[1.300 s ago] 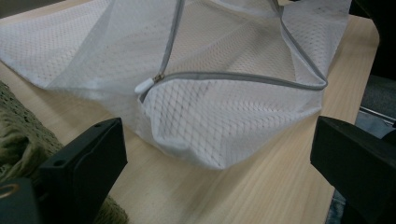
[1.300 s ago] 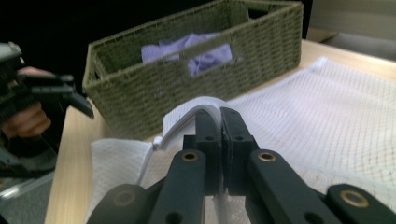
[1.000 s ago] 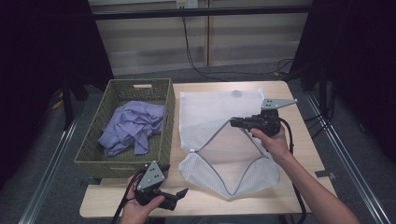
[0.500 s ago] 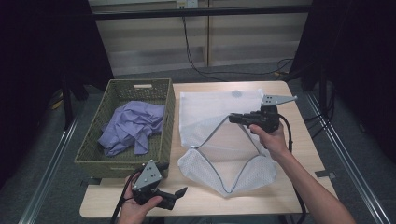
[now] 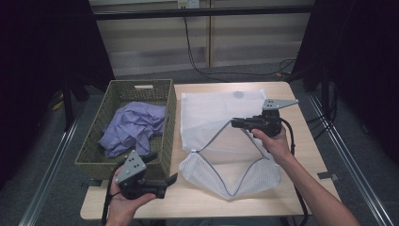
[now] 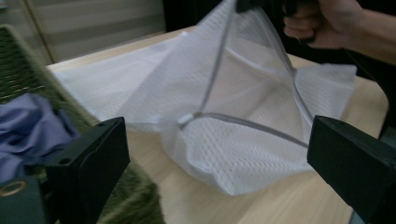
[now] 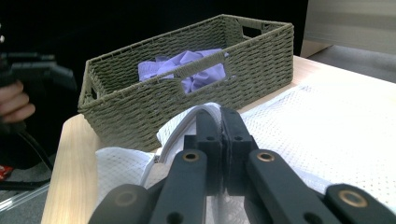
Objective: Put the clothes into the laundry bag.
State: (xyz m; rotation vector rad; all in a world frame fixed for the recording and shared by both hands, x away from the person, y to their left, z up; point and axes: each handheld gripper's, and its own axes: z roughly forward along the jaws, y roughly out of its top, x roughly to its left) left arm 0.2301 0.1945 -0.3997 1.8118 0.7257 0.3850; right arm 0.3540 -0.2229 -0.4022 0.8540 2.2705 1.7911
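Left claw: the left claw (image 5: 170, 181) is seen nearest, at the bench's near edge in front of the wicker basket; its jaws stand wide apart in the left gripper view and nothing is held between them.
Mesh laundry bag: the mesh laundry bag (image 5: 221, 141) is spread on the bench (image 5: 306, 155) just right of the basket, its grey zipper undone and its mouth gaping toward the near edge.
Right claw: the right claw (image 5: 234, 123) is held above the middle of the bag, to the right of the basket; its jaws are pressed together on the upper zippered rim (image 7: 187, 122), by which the mouth is lifted into a tent.
Wicker basket: the wicker basket (image 5: 96, 155) is set on the bench's left side, touching or nearly touching the bag's edge.
Purple garment: the purple garment (image 5: 134, 127) is left crumpled inside the basket.
Done: the bag is judged opened and its mouth held up.
Left: the garment is judged yet to be gripped, lifted from the basket, placed in the bag, and the zipper closed.
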